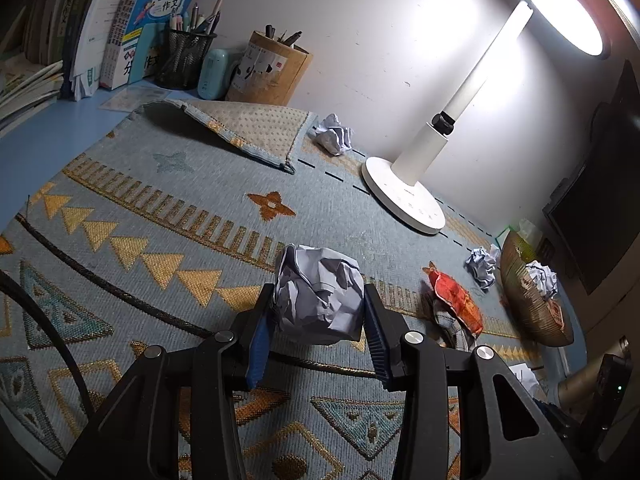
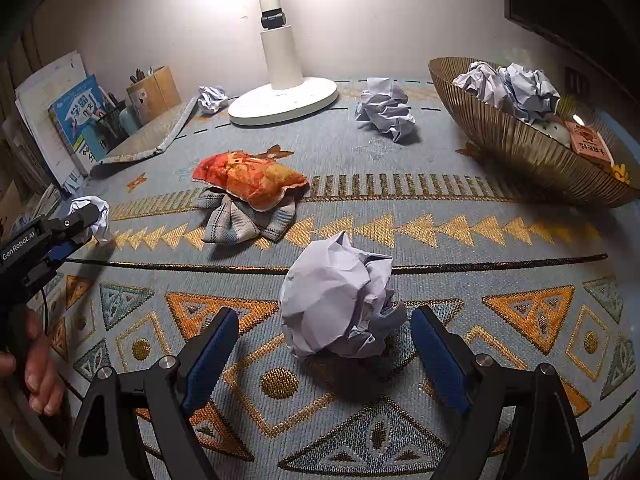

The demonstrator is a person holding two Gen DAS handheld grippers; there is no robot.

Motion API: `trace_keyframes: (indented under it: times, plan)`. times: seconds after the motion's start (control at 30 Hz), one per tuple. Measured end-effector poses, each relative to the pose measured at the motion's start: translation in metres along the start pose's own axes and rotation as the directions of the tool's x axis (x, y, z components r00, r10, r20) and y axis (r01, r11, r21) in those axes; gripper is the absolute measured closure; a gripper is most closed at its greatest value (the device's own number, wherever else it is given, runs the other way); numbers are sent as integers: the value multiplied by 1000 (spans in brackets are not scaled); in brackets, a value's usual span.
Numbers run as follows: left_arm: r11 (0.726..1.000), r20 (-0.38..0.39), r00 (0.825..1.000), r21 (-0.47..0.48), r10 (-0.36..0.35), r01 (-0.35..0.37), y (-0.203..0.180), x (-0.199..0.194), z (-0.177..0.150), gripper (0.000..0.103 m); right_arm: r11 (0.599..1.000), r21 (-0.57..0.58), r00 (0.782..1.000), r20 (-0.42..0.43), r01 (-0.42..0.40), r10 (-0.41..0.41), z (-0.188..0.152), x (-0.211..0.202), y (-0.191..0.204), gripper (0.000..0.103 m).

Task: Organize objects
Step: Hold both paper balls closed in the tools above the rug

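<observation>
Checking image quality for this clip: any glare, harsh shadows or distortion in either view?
Left wrist view: the lamp head blows out to white at top right, and the mat's edges bow from the fisheye. Right wrist view: glare on the wall behind the lamp post, sharp focus, dark shadow under the paper ball.

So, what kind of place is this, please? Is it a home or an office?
Most likely a study desk at home. A white desk lamp stands by the wall, schoolbooks lean beside a mesh pen holder, and a patterned woven mat covers the surface.
</observation>
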State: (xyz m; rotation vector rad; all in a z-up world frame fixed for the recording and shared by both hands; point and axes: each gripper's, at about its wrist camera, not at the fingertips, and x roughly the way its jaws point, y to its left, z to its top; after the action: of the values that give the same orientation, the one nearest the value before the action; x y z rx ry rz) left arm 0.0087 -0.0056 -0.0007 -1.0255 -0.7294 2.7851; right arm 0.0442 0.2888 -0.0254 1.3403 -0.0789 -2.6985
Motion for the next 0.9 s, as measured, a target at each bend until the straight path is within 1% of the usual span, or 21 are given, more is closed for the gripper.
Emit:
trace_keyframes:
  times: [0.13, 0.27, 0.37, 0.43, 0.5, 0.7, 0.83, 0.9]
  plan:
    - [999, -1, 1000, -22, -24, 24, 4, 0, 1, 64, 1000, -17, 1000, -9, 24, -24, 0, 1, 4, 15]
    - [1000, 1, 1000, 1, -25, 25, 0, 0, 0, 64, 999, -25, 999, -14, 35, -35, 0, 3, 6, 14]
    - [1000, 2, 1000, 16, -17, 17, -2, -1, -1, 64, 999, -25, 999, -14, 35, -36, 0, 3, 6, 14]
    - [1000, 1, 1000, 15, -13, 13, -2, 0, -1, 64, 999, -26, 999, -14, 35, -35, 1, 3, 6, 14]
    - [1000, 2, 1000, 9, -3, 3, -1, 0, -1, 64, 999, -28, 999, -16, 28, -29, 1, 3, 7, 12]
    - [1000, 0, 1000, 11, 29, -29, -2, 2, -1, 64, 1000, -13, 1000, -10, 9, -9, 2, 2, 5, 11]
    - [999, 8, 999, 22, 38, -38, -4, 2, -1, 64, 1000, -20, 1000, -17, -3, 3, 2, 3, 6, 6]
    - [999, 5, 999, 18, 39, -39, -3, 2, -1, 64, 1000, -25, 1000, -21, -7, 7, 3, 4, 7, 5]
